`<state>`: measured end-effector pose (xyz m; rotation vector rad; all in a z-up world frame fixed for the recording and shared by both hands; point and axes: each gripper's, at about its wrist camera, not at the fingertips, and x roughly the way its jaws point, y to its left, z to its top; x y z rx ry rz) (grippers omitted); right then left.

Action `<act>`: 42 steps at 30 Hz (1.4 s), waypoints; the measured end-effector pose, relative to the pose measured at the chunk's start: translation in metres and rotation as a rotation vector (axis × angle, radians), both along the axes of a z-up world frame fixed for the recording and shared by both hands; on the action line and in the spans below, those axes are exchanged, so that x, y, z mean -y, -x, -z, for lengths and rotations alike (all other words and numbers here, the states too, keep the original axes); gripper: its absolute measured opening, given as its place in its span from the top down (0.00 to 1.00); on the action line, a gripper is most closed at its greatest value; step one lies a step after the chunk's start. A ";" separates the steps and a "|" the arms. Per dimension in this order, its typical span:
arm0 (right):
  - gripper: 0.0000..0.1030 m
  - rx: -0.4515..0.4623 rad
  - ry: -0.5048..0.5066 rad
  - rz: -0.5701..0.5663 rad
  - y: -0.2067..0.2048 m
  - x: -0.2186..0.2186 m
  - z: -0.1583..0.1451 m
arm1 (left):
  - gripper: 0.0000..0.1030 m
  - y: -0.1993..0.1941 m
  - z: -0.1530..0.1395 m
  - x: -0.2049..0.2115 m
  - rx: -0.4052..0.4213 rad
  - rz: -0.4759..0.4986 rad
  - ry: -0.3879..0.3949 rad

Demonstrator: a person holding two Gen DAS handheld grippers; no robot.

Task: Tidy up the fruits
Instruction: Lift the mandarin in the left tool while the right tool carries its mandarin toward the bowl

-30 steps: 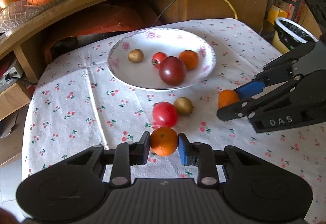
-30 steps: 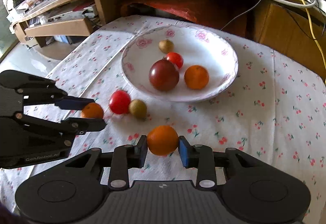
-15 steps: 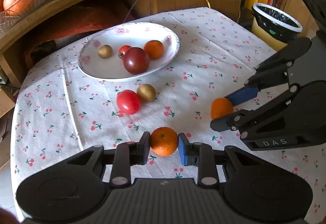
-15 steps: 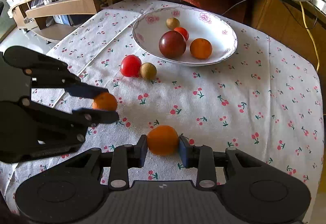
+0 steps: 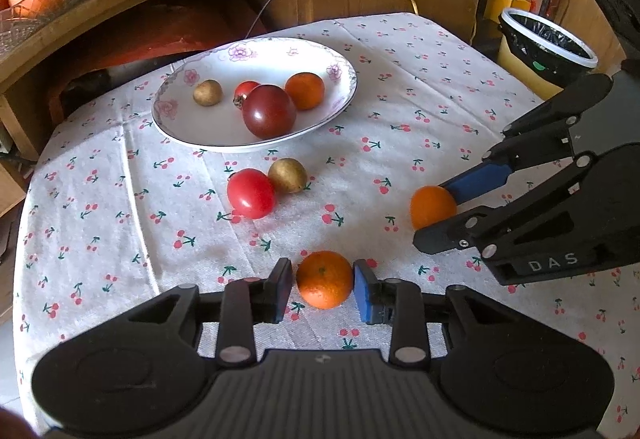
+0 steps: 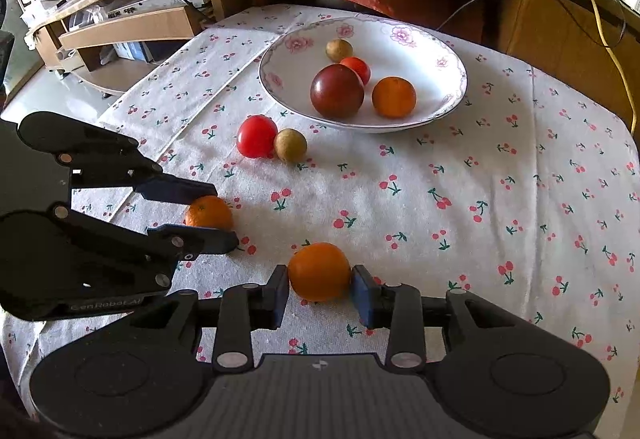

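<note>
My left tongs [image 5: 323, 285] bracket a small orange [image 5: 325, 279] on the counter [image 5: 420, 111]; a slight gap at one pad suggests the grip is loosened, though this is hard to judge. My right tongs [image 6: 319, 289] clench a second orange [image 6: 319, 271] just beside.

Two oranges [image 5: 325, 284] [image 5: 433, 206] btwn tongs

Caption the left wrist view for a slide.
Left gripper around a mandarin, right gripper around another, plate beyond.
</note>
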<state>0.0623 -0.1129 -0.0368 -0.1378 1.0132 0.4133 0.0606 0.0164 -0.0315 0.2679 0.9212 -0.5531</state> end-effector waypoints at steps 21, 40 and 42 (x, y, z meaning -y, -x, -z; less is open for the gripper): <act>0.73 -0.037 0.022 0.004 -0.002 -0.003 -0.001 | 0.65 0.002 -0.004 0.022 -0.016 -0.077 -0.101; 0.72 -0.059 -0.023 0.085 -0.003 0.017 -0.010 | 0.65 -0.006 -0.010 0.050 -0.006 -0.145 -0.163; 0.72 -0.044 -0.031 0.092 -0.004 0.019 -0.017 | 0.65 -0.008 -0.018 0.051 0.004 -0.164 -0.160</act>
